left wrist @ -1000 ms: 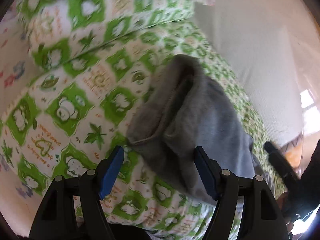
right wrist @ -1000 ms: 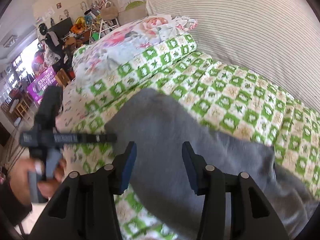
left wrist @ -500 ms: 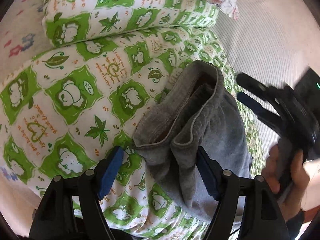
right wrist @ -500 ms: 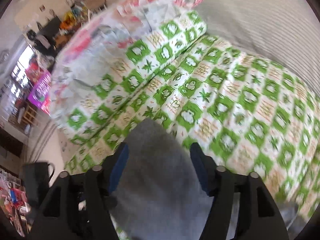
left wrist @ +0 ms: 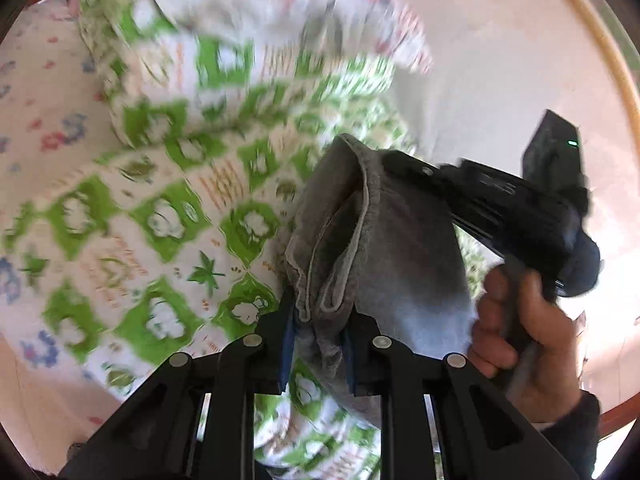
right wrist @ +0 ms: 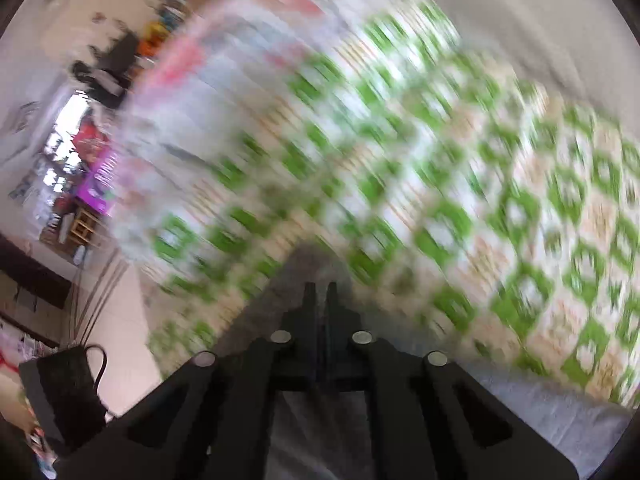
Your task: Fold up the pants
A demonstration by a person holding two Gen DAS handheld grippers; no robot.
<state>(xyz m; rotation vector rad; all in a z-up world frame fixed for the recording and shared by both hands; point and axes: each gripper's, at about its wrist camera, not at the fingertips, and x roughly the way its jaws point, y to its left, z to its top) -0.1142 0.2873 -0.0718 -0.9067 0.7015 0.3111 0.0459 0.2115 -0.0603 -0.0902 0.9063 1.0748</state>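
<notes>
The left gripper's [left wrist: 318,330] fingers [left wrist: 287,334] are closing on a bunched fold of the grey pants [left wrist: 384,240], the cloth pinched between the blue pads. The right gripper's [right wrist: 320,292] fingers [right wrist: 309,294] are pressed together on the pants' far edge, a hand [left wrist: 516,320] gripping its handle beside the pants. The pants lie on the green-checked quilt [left wrist: 168,216] covering the bed, lifted off it at both pinched spots.
</notes>
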